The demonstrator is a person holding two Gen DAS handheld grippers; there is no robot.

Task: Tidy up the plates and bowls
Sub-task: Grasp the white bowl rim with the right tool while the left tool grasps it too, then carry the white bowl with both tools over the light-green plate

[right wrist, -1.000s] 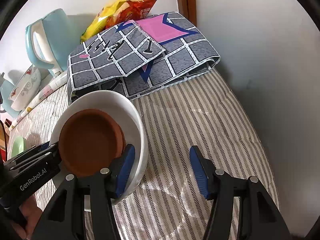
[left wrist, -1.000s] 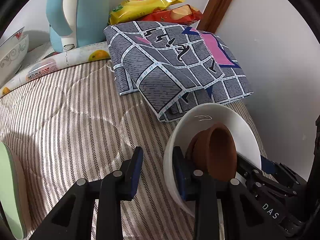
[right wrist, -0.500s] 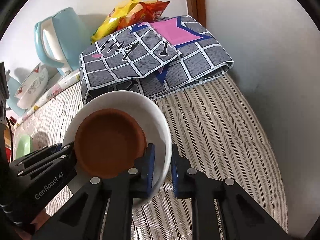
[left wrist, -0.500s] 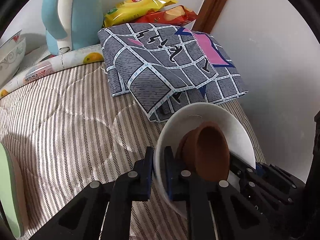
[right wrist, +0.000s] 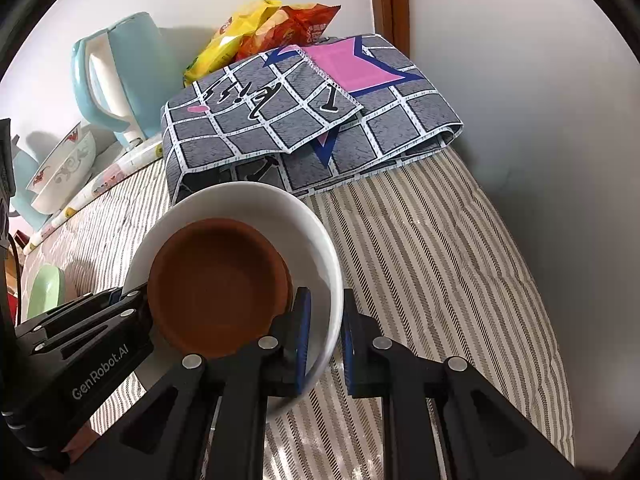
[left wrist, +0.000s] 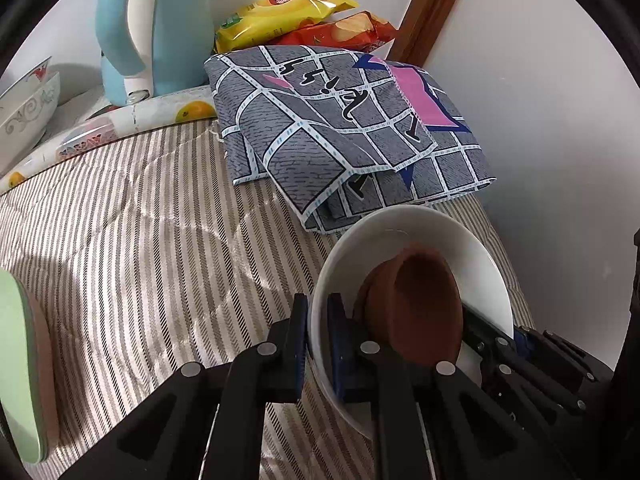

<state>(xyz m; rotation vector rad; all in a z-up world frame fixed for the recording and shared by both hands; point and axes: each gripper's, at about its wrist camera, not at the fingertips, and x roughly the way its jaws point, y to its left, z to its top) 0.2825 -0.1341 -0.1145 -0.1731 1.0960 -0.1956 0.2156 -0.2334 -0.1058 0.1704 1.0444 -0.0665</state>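
A white bowl (left wrist: 404, 236) (right wrist: 240, 204) holds a smaller brown bowl (left wrist: 420, 308) (right wrist: 216, 280) nested inside it. My left gripper (left wrist: 318, 344) is shut on the white bowl's left rim. My right gripper (right wrist: 324, 340) is shut on its right rim. The bowl sits tilted just above the striped mattress (left wrist: 140, 240) (right wrist: 432, 248). A green plate (left wrist: 20, 368) (right wrist: 46, 288) stands on edge at the far left. A patterned white bowl (left wrist: 28, 108) (right wrist: 64, 168) rests at the back left.
A folded grey checked cloth (left wrist: 340, 128) (right wrist: 304, 120) lies right behind the white bowl. A light blue kettle (left wrist: 156, 28) (right wrist: 116, 72) and snack bags (left wrist: 296, 16) (right wrist: 260, 28) stand at the back. A white wall (left wrist: 540, 120) (right wrist: 520, 100) runs along the right.
Both grippers went from open to shut on the white bowl's rim, one on each side. The bowl with the brown bowl has since lifted slightly.
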